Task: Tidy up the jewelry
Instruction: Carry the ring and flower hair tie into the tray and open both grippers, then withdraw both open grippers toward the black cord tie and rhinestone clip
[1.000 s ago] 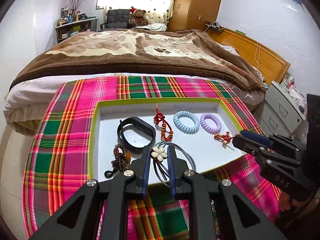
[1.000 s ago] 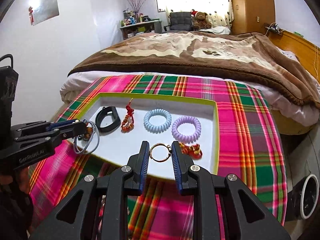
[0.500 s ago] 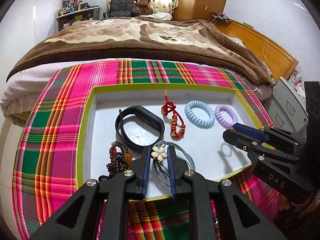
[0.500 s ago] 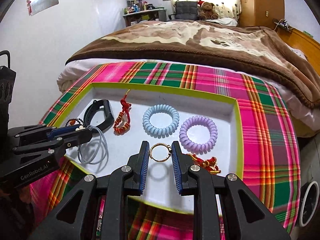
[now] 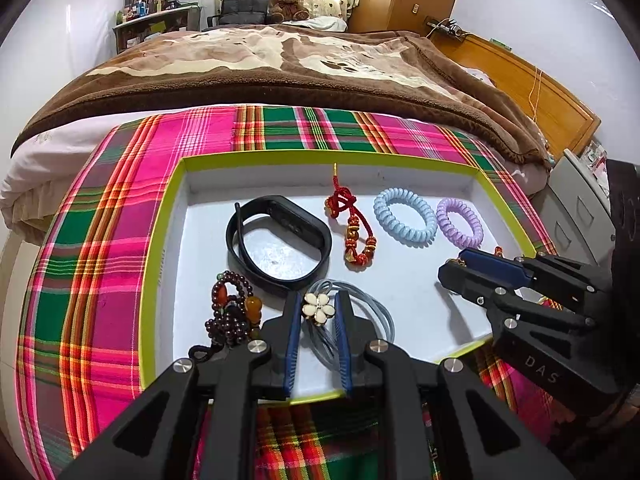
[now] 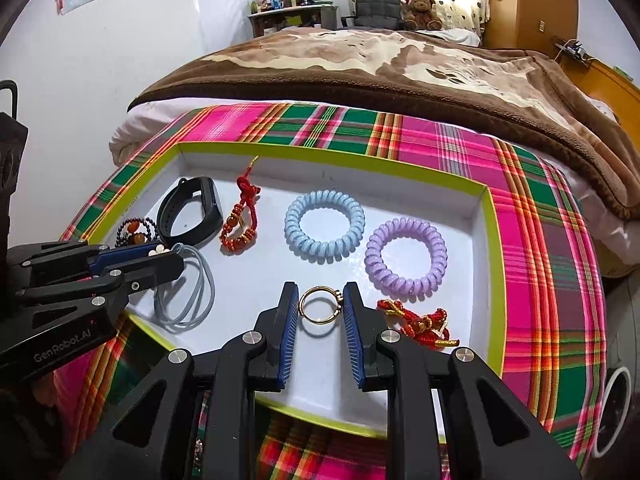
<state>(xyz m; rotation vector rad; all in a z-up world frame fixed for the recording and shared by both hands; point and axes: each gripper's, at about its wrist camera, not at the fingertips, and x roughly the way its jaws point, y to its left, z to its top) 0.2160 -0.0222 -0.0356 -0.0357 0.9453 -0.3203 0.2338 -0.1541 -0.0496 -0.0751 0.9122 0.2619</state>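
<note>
a bedroom: on the plaid cloth [image 5: 100, 264] sits a white tray [image 5: 400, 288]. the left gripper [image 5: 318, 312] jaws pinch a flower hair tie [image 5: 317, 309] at the tray's 6 o'clock; the right gripper [image 6: 320, 312] jaws pinch a gold ring [image 6: 319, 310] toward 5 o'clock.

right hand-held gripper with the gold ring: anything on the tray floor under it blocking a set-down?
Nothing visible. The right hand-held gripper holds the gold ring over bare white tray floor. Closest items sit off to the sides: purple coil hair tie beyond to the right, red knotted cord at right.
</note>
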